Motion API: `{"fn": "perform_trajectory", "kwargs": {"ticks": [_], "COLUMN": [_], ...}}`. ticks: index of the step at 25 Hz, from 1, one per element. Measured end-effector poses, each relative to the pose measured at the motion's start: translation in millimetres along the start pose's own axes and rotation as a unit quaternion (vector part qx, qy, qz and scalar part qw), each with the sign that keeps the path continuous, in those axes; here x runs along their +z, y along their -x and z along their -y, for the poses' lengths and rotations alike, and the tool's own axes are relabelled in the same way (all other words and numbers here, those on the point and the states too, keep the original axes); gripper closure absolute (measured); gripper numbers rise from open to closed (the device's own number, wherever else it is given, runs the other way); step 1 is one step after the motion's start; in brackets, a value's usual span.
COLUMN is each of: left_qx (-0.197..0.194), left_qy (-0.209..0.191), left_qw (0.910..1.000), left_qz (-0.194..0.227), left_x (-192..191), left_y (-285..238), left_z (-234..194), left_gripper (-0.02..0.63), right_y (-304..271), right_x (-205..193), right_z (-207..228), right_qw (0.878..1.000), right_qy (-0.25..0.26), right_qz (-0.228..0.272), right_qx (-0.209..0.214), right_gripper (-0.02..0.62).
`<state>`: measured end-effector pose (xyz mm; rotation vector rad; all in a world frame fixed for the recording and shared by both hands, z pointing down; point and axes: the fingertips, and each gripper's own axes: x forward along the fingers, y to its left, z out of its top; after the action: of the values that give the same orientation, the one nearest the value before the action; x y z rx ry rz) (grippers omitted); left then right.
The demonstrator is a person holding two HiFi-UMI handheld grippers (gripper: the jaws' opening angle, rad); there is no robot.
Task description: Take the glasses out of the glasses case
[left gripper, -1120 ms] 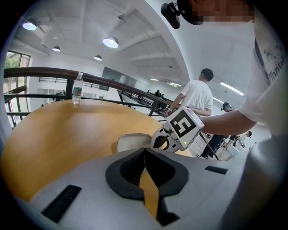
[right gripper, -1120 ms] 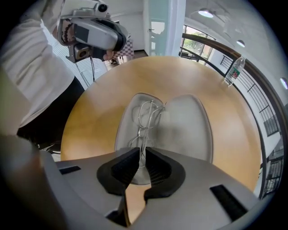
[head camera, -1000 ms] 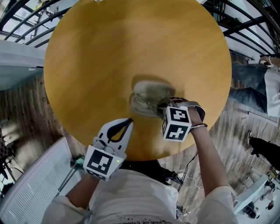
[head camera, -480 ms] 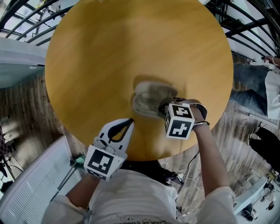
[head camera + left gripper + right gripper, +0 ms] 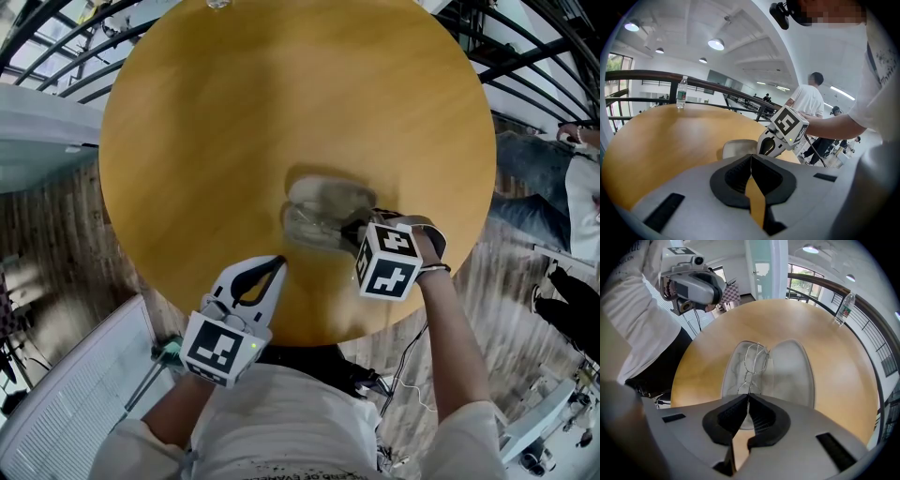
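Note:
An open grey glasses case (image 5: 319, 214) lies on the round wooden table (image 5: 281, 103), toward its near edge. In the right gripper view both halves of the case (image 5: 790, 373) face up. The thin wire-framed glasses (image 5: 753, 363) stand tilted over the left half, and my right gripper (image 5: 748, 397) is shut on their near end. In the head view this right gripper (image 5: 354, 229) reaches the case from the right, and the glasses are too blurred to make out there. My left gripper (image 5: 278, 262) rests shut and empty at the table's near edge, left of the case (image 5: 738, 147).
A water bottle (image 5: 844, 308) stands at the table's far edge, also seen as a bottle (image 5: 681, 93) in the left gripper view. Dark railings (image 5: 525, 47) ring the table. A seated person (image 5: 562, 178) is off to the right, and others stand behind.
My right gripper has shifted slightly to the right at the case. The left gripper has not moved.

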<state>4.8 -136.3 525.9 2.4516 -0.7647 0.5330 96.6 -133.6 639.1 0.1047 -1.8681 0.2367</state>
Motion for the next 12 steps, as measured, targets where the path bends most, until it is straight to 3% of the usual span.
{"fn": "perform_trajectory", "kwargs": {"ticks": [7, 12], "left_qx": [0.002, 0.003], "left_qy": [-0.007, -0.019], "left_qw": [0.9999, 0.9997], "left_qz": [0.008, 0.017], "left_x": [3, 8], "left_y": [11, 23], "left_z": [0, 2], "left_gripper": [0.581, 0.581], "right_y": [12, 28], "right_x": [12, 26], "right_z": [-3, -7], "right_qw": [1.000, 0.997], "right_qy": [-0.004, -0.045], "right_qz": [0.012, 0.049], "right_qx": [-0.012, -0.035], "right_gripper": [0.561, 0.561]}}
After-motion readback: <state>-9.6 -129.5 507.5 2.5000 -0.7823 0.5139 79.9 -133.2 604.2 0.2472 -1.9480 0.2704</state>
